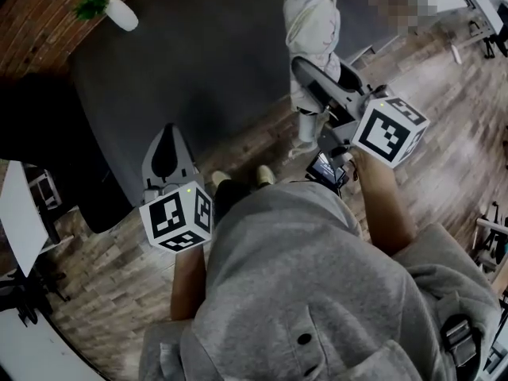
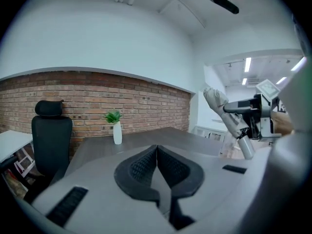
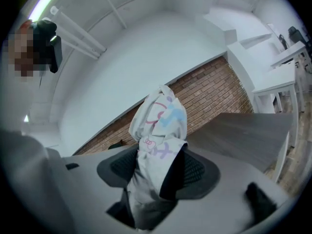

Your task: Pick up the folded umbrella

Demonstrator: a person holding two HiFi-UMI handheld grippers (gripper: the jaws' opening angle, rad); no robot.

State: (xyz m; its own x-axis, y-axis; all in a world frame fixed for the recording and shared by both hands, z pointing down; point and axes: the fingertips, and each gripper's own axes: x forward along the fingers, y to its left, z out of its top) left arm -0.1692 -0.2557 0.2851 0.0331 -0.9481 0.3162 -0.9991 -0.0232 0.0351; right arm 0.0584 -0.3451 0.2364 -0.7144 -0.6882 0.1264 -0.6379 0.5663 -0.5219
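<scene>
Dark grey rectangular table [image 1: 198, 62] fills the far left, its far edge cut off. The folded white fabric umbrella with pastel print [image 3: 158, 126] is held off the table beside its right edge, clamped between the right gripper [image 3: 156, 174] jaws, with its lower end hidden. The left gripper [image 2: 157, 165] jaws are pressed together and empty. A small white vase with a green plant [image 1: 119, 10] stands far left.

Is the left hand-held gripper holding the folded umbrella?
No, the left hand-held gripper is shut on nothing; the folded umbrella sits clamped in the right hand-held gripper.
</scene>
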